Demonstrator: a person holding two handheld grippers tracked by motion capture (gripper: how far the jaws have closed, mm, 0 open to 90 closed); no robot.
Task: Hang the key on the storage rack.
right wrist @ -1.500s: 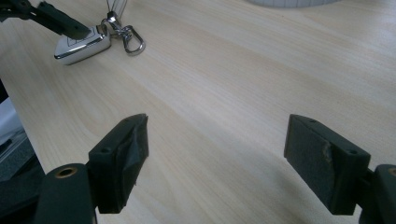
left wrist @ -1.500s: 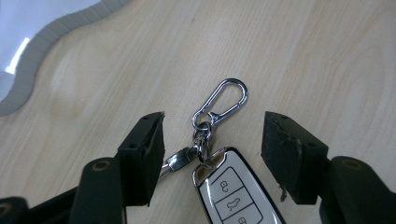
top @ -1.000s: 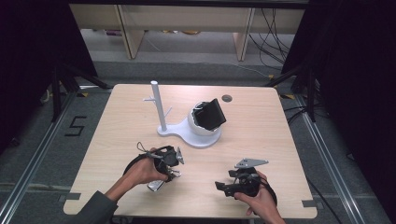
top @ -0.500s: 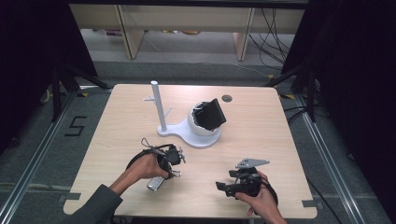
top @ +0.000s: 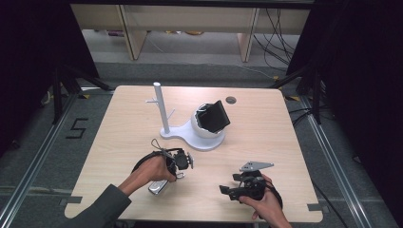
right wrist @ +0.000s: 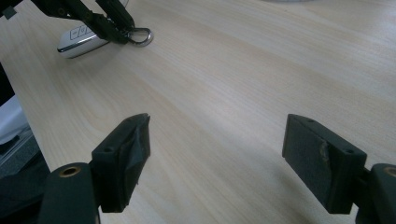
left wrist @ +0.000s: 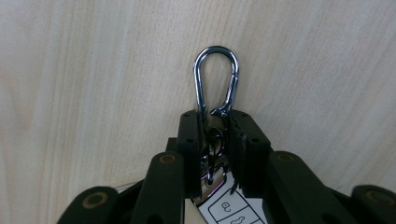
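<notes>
A silver car key fob point(top: 157, 187) with a chrome carabiner point(left wrist: 216, 49) lies near the table's front left. My left gripper point(left wrist: 217, 126) points down at it. Its jaws have just been closing, and the pads now press on the carabiner's lower end and its ring. The fob point(left wrist: 233, 210) peeks out below the jaws. In the high view the left gripper point(top: 179, 174) sits just right of the fob. My right gripper point(right wrist: 217, 154) stands open and empty low over bare wood at the front right point(top: 227, 192). From it I see the fob point(right wrist: 79, 42) and carabiner point(right wrist: 140, 36) far off.
A white stand point(top: 190, 137) with an upright post point(top: 159, 109) sits mid-table. A black box-like device point(top: 215, 116) rests on its round cup. A small dark grommet point(top: 231, 99) is near the far edge. The table's front edge is close to both hands.
The left hand has shifted slightly over the key, with its gripper drawn in on the carabiner end. The fob stays on the table. The right hand has not moved.
</notes>
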